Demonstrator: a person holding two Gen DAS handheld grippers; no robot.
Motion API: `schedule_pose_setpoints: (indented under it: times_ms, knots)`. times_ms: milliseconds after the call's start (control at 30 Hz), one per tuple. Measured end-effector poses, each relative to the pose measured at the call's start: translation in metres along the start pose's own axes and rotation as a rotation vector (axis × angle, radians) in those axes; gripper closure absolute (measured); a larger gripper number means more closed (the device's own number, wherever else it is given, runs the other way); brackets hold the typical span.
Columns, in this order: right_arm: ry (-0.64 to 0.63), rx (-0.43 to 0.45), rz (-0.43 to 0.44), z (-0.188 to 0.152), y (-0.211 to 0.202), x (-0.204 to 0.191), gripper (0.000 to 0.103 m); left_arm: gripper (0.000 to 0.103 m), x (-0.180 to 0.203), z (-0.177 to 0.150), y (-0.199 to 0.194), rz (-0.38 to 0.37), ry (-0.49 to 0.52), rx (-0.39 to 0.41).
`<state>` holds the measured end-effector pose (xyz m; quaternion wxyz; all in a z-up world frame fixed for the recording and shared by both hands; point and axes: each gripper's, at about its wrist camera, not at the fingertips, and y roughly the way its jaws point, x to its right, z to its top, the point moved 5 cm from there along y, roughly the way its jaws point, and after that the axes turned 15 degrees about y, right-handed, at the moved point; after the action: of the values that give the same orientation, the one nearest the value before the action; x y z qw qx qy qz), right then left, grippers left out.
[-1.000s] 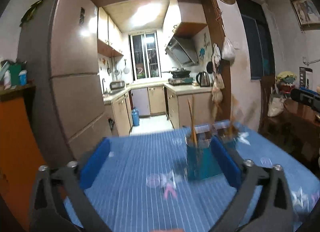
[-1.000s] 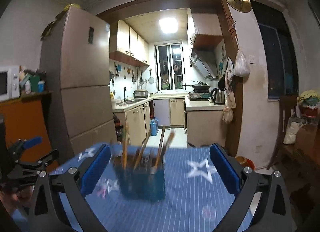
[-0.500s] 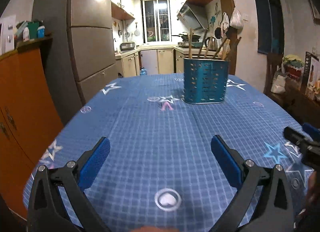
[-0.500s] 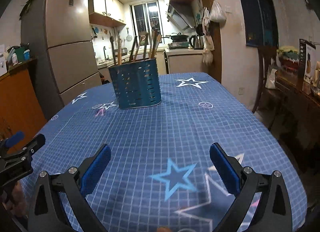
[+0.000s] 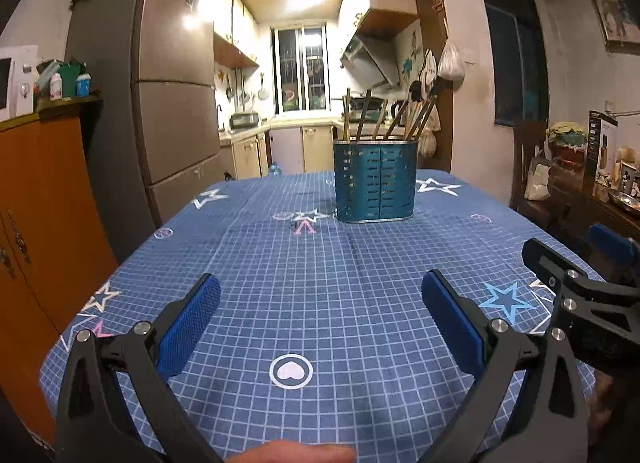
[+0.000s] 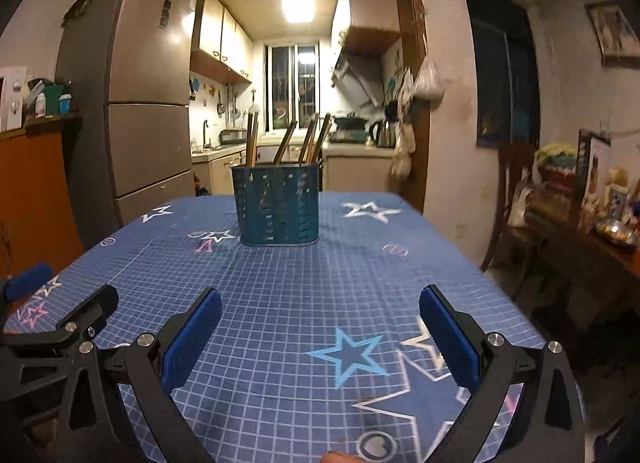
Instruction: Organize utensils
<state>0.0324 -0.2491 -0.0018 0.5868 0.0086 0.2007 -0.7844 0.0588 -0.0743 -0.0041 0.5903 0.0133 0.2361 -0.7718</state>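
A blue perforated metal utensil holder (image 5: 375, 180) stands upright on the far middle of the blue star-patterned tablecloth (image 5: 320, 283). Several wooden chopsticks (image 5: 384, 115) stick up out of it. It also shows in the right wrist view (image 6: 277, 204) with chopsticks (image 6: 310, 139). My left gripper (image 5: 320, 315) is open and empty, low over the near table. My right gripper (image 6: 320, 327) is open and empty too, beside the left one; its side shows in the left wrist view (image 5: 576, 283).
A tall fridge (image 5: 172, 103) and an orange cabinet (image 5: 36, 223) stand left of the table. A wooden chair (image 6: 516, 199) and a cluttered side table (image 6: 592, 231) stand on the right. The kitchen doorway lies behind the holder.
Both grippers have pulled back from close to the holder to the near end of the table. The holder now stands far ahead of them. Both stay open.
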Motion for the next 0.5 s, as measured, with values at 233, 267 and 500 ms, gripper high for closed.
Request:
schedule_pose_setpoints:
  times_ms: [233,267,500]
  knots:
    - [-0.077,0.084,-0.011,0.008,-0.027,-0.003,0.004,0.006,-0.009,0.004,-0.016,0.026,-0.012,0.038]
    - [-0.079,0.087,-0.011,0.009,-0.03,-0.002,0.004,0.006,-0.011,0.004,-0.017,0.028,-0.017,0.038]
    - [-0.043,0.096,-0.034,0.016,-0.034,0.011,0.004,0.006,-0.024,0.002,-0.019,0.025,-0.076,0.047]
